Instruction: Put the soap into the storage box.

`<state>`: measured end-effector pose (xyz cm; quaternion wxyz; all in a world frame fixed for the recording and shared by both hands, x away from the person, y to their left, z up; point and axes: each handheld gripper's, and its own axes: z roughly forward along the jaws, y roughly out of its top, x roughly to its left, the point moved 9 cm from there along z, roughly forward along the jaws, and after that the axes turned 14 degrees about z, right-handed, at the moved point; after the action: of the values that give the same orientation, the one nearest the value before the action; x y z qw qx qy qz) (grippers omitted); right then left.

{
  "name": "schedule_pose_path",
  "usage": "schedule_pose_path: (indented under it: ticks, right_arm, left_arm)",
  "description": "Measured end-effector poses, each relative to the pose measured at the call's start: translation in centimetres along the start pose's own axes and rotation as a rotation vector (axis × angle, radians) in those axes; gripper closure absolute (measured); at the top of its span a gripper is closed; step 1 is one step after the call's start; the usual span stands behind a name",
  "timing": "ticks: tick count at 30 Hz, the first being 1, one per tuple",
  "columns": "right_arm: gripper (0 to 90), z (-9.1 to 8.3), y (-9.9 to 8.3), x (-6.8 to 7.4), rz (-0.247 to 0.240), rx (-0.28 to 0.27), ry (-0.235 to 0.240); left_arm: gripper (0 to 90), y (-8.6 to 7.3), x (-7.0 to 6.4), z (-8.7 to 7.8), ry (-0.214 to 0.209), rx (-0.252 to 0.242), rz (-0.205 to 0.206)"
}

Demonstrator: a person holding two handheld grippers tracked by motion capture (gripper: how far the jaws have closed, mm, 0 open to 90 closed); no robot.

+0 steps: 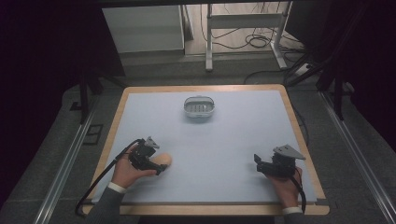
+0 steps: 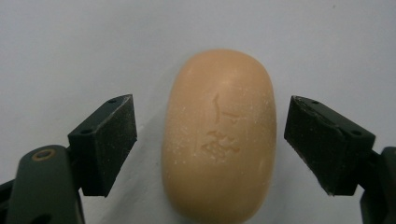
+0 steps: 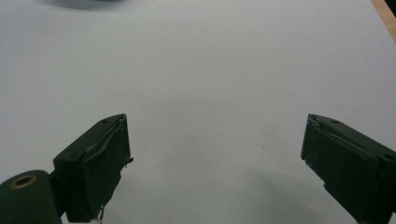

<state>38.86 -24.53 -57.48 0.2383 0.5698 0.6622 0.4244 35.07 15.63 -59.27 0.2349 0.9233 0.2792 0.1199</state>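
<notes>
A peach-coloured oval bar of soap [image 2: 219, 135] with a stamped mark lies flat on the pale mat; from above the soap [image 1: 165, 160] sits near the front left. My left gripper [image 1: 160, 168] is open around it, one jaw on each side with a small gap to the soap on both sides; the left gripper [image 2: 210, 144] straddles the bar's middle. My right gripper [image 1: 258, 161] rests at the front right, open over bare mat, and the right gripper [image 3: 215, 158] has nothing between its jaws. A white oval soap dish [image 1: 199, 107] stands at the back centre.
The pale mat [image 1: 224, 140] covers a wooden-edged table [image 1: 299, 126]. Beyond the far edge are a white cabinet [image 1: 142, 28], a metal frame and cables on the floor. Metal rails run along both sides of the table.
</notes>
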Motion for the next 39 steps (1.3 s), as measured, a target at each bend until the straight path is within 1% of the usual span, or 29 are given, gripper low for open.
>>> schedule_pose_path:
  ticks: [7, 9, 12, 13, 16, 20, 25, 35, 37, 39]
  right_arm:
    - [8.1, 0.0, 0.0, 0.0, 0.001, 0.004, -0.003]
    - [8.1, 0.1, 0.0, 0.0, 0.002, 0.004, -0.004]
    - [8.1, 0.1, 0.0, 0.0, 0.002, 0.004, -0.006]
    - [8.1, 0.1, 0.0, 0.0, 0.003, 0.005, -0.006]
    - [8.1, 0.1, 0.0, 0.0, 0.004, 0.005, -0.006]
    - [8.1, 0.0, 0.0, -0.1, 0.005, 0.004, -0.006]
    - [8.1, 0.1, 0.0, -0.1, 0.006, 0.004, -0.006]
    - [8.1, 0.1, 0.0, -0.1, 0.007, 0.005, -0.008]
    - [8.1, 0.1, 0.0, -0.1, 0.008, 0.006, -0.009]
    - [8.1, 0.1, 0.0, -0.1, 0.008, 0.006, -0.009]
  left_arm:
    - [22.7, -0.4, -0.3, 0.5, -0.01, 0.021, 0.006]
    - [25.1, -0.4, -0.4, 0.6, -0.009, 0.026, 0.011]
    - [31.0, -0.5, -0.5, 0.7, -0.007, 0.031, 0.022]
    - [31.4, -0.5, -0.5, 0.7, -0.007, 0.03, 0.023]
    - [32.0, -0.5, -0.4, 0.6, -0.01, 0.03, 0.024]
    - [32.2, -0.6, -0.3, 0.6, -0.003, 0.037, 0.024]
    - [32.3, -0.5, -0.1, 0.3, 0.002, 0.032, 0.021]
    - [32.3, 0.3, 0.5, -1.0, 0.015, 0.007, 0.025]
    - [32.3, 0.4, 0.5, -1.0, 0.015, 0.005, 0.023]
    - [32.3, 0.5, 0.6, -1.0, 0.024, 0.003, 0.023]
